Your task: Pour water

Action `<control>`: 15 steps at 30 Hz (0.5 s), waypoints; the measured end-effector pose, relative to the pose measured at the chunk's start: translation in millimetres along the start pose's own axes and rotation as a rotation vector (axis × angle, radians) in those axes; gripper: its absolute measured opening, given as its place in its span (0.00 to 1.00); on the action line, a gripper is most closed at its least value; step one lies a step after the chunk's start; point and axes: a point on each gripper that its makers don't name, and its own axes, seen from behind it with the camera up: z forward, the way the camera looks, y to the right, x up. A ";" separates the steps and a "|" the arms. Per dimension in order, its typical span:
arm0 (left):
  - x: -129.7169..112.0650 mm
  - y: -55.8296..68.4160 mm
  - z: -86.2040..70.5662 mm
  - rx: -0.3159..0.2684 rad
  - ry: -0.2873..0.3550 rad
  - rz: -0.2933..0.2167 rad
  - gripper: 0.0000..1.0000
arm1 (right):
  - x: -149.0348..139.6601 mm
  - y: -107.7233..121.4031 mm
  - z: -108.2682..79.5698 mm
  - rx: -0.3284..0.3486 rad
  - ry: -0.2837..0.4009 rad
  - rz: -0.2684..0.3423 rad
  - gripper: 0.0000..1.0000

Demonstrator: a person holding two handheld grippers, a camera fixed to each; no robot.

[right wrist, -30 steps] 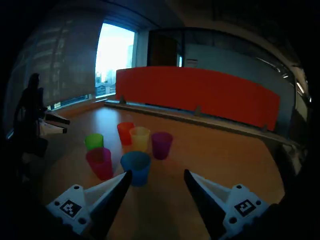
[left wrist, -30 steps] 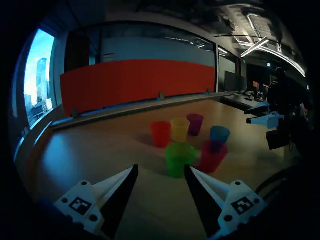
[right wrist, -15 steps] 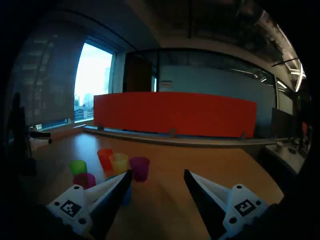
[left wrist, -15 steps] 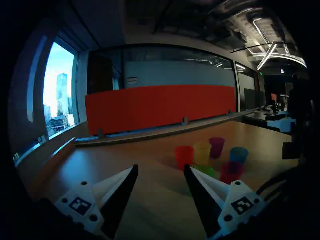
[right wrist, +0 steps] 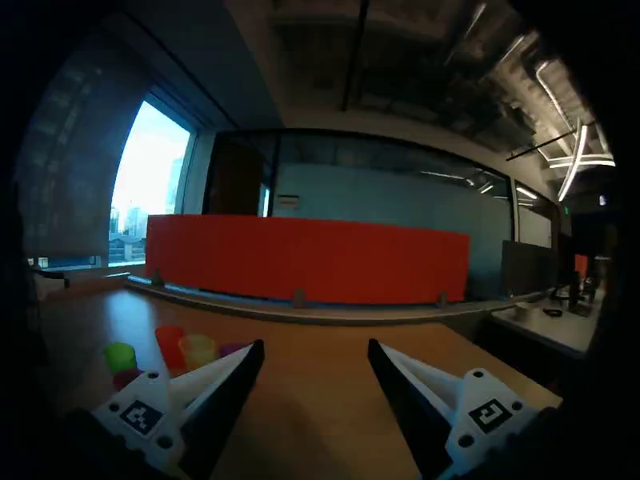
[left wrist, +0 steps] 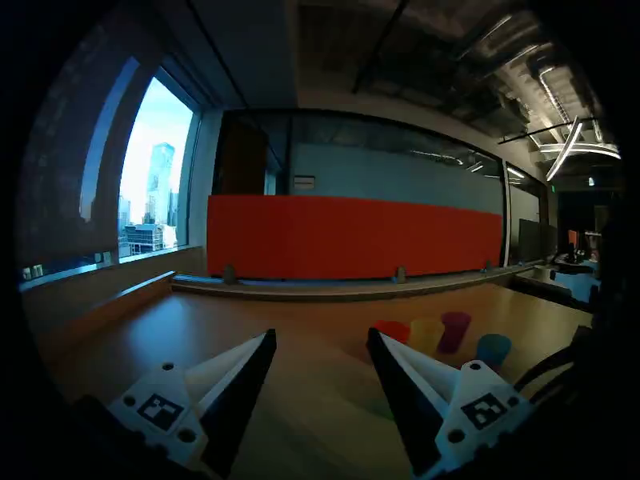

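Note:
Several small coloured plastic cups stand grouped on the wooden table [left wrist: 312, 320]. In the left gripper view a red cup [left wrist: 394, 330], a yellow cup [left wrist: 426, 335], a purple cup [left wrist: 455, 330] and a blue cup [left wrist: 493, 350] show past the right finger of my left gripper [left wrist: 320, 344], which is open and empty. In the right gripper view a green cup [right wrist: 120, 356], a red cup [right wrist: 169, 344], a yellow cup [right wrist: 198, 350] and part of a pink cup [right wrist: 126, 377] sit left of my right gripper [right wrist: 314, 352], also open and empty.
A long red partition [left wrist: 352, 238] runs along the table's far edge, with a glass wall behind. Bright windows [left wrist: 152, 200] are at the left. Desks with monitors [right wrist: 552, 300] stand at the right.
Both grippers have tilted upward and pulled back from the cups, so the cups sank low in both views and look smaller. Both stay open.

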 end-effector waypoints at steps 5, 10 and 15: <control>5.0 1.2 2.0 0.031 0.036 0.010 0.84 | 0.5 4.9 1.5 -0.021 0.006 0.009 1.00; 4.7 2.6 3.7 0.058 0.061 -0.003 0.84 | 7.9 4.2 3.3 -0.012 0.024 0.045 1.00; 2.5 2.2 6.4 0.077 0.075 0.002 0.84 | 11.5 3.2 6.6 0.001 0.022 0.073 1.00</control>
